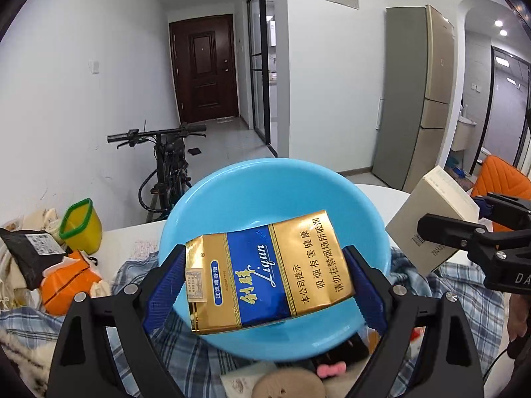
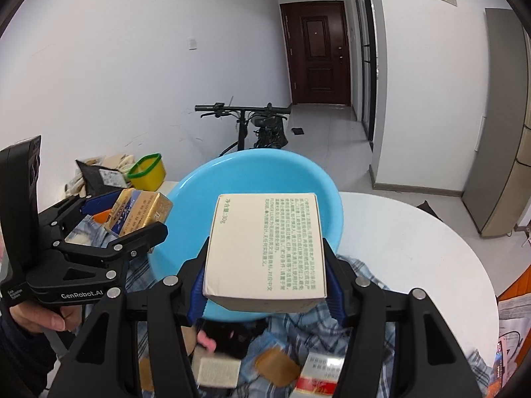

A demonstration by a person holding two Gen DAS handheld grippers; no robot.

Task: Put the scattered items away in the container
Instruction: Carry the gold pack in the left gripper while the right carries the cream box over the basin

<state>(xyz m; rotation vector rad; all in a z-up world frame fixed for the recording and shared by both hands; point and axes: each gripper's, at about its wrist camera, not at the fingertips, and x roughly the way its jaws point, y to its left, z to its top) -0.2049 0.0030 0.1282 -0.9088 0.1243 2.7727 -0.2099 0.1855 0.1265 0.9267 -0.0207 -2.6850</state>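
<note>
- Two loads are up at once, one in each of my tongs, both held over the big blue bowl, the container, which looks empty and sits on checked cloth at the edge of the white table.
- My right tongs are clamped on the beige box, its printed face up, hanging above the bowl's near rim.
- My left tongs are clamped on the gold-and-blue cigarette pack, lying flat between the blue pads, over the bowl's middle.
- I judge this the drop step: both things look lifted and carried, neither released.
- Next I need to lower a little and spread the jaws, one side at a time, so the box does not land on the pack's edge or tip out.
- Smaller bits wait below on the cloth: a red-and-white pack, a pink clip, a small pale box.
</note>
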